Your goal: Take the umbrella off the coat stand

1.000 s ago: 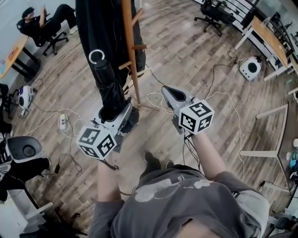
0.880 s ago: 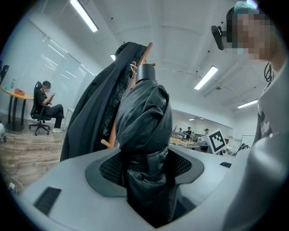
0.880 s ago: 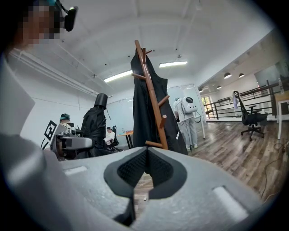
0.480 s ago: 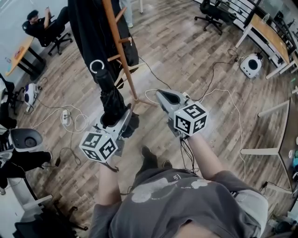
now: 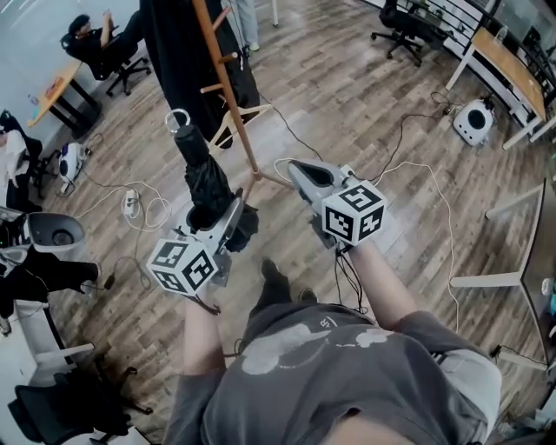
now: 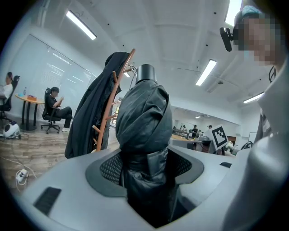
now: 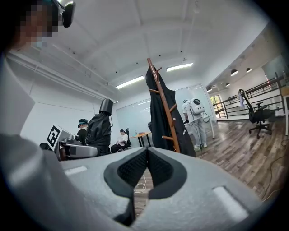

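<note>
just in front of the coat stand (image 5: 228, 87), on the side nearer the person, the folded black umbrella (image 5: 198, 178) stands nearly upright in the left hand-held gripper (image 5: 228, 217), off the stand's pegs. that gripper's jaws are clamped on the umbrella's lower part: in the left gripper view the dark fabric fills the gap between the pads (image 6: 108, 169) and bulges above them, with the umbrella's round end cap on top. a light ring (image 5: 178, 117) sits at the umbrella's upper end, near the black coat (image 5: 178, 52) that hangs on the stand. in the right gripper view the umbrella (image 7: 100, 126) appears apart from the stand (image 7: 165, 108), to its left, with open space between them.

the right hand-held gripper (image 5: 300, 174) is also in front of the stand, beside its base in the head view, and holds nothing; in the right gripper view its pads meet at the tips, with wood floor (image 5: 347, 104) showing below them. both grippers point roughly towards the stand.

beyond the stand, a seated person (image 5: 95, 35) is at a tabletop by the wall, and in the right gripper view a standing person in white (image 7: 196, 117) is just to the stand's right. white cables (image 5: 408, 174) loop over the floor around the stand's feet, and a power strip (image 5: 130, 202) lies to its left. an office chair (image 5: 408, 26) stands well off to the stand's right.
</note>
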{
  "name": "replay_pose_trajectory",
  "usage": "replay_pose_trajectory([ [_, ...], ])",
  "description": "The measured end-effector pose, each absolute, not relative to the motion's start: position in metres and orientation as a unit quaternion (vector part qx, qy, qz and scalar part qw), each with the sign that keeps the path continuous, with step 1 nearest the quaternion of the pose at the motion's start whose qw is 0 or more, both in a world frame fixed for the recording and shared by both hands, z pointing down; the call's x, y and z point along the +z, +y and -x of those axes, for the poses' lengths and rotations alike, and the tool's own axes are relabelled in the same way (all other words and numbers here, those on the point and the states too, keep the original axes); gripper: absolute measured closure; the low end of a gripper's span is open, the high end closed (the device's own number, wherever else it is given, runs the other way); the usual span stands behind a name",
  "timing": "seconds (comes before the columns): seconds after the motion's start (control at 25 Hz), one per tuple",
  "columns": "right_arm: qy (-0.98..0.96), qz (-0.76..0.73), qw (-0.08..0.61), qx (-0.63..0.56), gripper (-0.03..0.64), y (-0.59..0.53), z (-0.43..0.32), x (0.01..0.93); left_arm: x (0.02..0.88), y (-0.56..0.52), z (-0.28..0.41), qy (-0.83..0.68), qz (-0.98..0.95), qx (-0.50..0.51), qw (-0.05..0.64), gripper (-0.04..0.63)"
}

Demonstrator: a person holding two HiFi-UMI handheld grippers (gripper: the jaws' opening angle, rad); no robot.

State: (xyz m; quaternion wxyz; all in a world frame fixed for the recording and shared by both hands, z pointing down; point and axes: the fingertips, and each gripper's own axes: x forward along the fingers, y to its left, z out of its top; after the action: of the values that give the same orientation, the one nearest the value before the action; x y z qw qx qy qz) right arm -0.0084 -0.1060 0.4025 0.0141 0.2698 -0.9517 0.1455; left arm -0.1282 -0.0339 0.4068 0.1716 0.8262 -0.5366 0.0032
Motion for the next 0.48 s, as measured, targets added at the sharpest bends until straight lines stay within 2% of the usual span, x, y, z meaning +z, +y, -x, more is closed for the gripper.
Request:
replay_pose_trajectory([
  [0.48,-0.96,-0.249,0.013,0.127,0.62,-0.037,0.0,0.386,0.393,0.039,0.112,-0.548,-0.82,-0.003,0.166,0.316],
])
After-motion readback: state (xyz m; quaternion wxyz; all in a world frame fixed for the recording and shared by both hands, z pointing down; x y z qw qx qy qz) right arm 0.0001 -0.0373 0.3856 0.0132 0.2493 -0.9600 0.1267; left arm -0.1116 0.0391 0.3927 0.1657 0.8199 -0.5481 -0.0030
